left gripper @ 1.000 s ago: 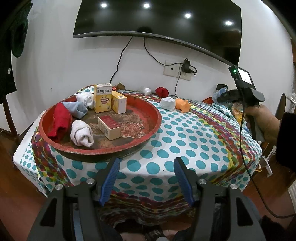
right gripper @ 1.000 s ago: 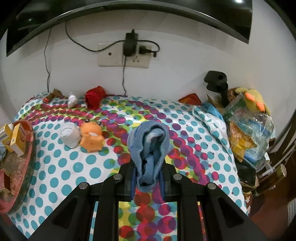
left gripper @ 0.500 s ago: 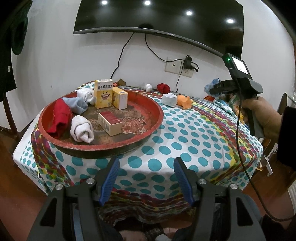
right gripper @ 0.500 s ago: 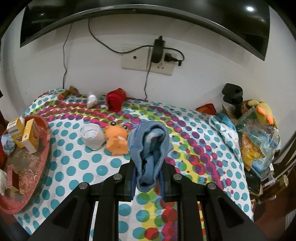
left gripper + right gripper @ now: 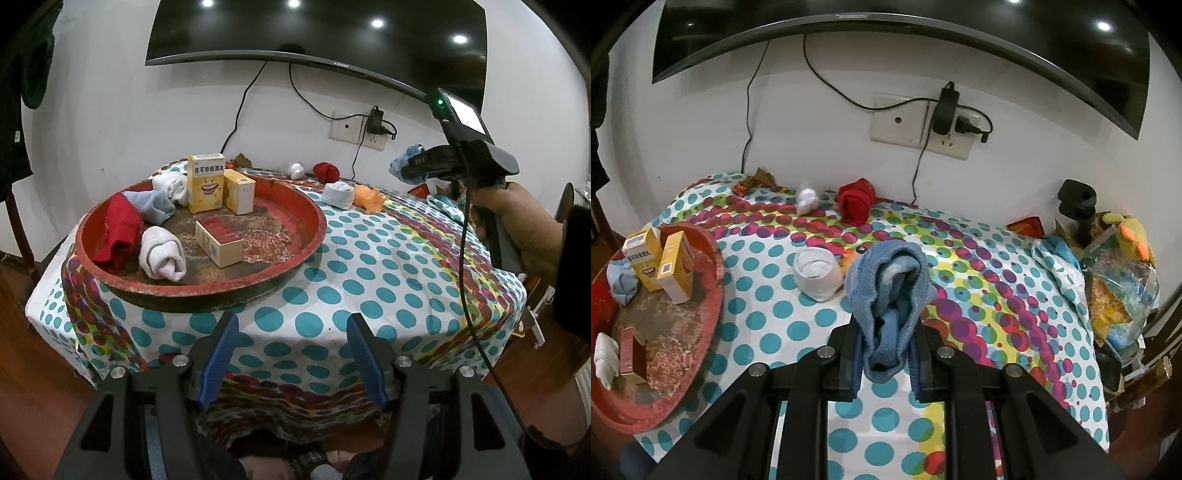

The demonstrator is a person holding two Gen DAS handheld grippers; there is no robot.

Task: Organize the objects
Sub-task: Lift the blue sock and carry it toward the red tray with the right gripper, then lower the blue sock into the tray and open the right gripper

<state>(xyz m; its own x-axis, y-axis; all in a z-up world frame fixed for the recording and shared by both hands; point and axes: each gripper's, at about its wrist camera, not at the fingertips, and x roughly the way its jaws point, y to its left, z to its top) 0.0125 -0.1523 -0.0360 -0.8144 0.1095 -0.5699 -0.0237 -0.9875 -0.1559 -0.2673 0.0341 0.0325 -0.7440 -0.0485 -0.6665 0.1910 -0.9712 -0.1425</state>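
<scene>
My right gripper (image 5: 884, 363) is shut on a rolled blue sock (image 5: 890, 299) and holds it above the dotted tablecloth; the sock also shows in the left wrist view (image 5: 404, 162). My left gripper (image 5: 291, 354) is open and empty at the table's near edge. A round red tray (image 5: 303, 206) at the left holds a red sock (image 5: 120, 225), a light blue sock (image 5: 153, 205), two white socks (image 5: 162, 253) and three small boxes (image 5: 219, 242). On the cloth lie a white sock (image 5: 816, 271), an orange toy (image 5: 367, 195) and a red sock (image 5: 857, 199).
A small white object (image 5: 807, 197) and a wrapper (image 5: 746, 184) lie by the wall. Plastic bags and a plush toy (image 5: 1134, 243) crowd the table's right end. A wall socket with a charger (image 5: 945, 110) and a TV hang above.
My right gripper has risen and swung left with the blue sock; the tray has come further into its view. My left gripper stays nearly still.
</scene>
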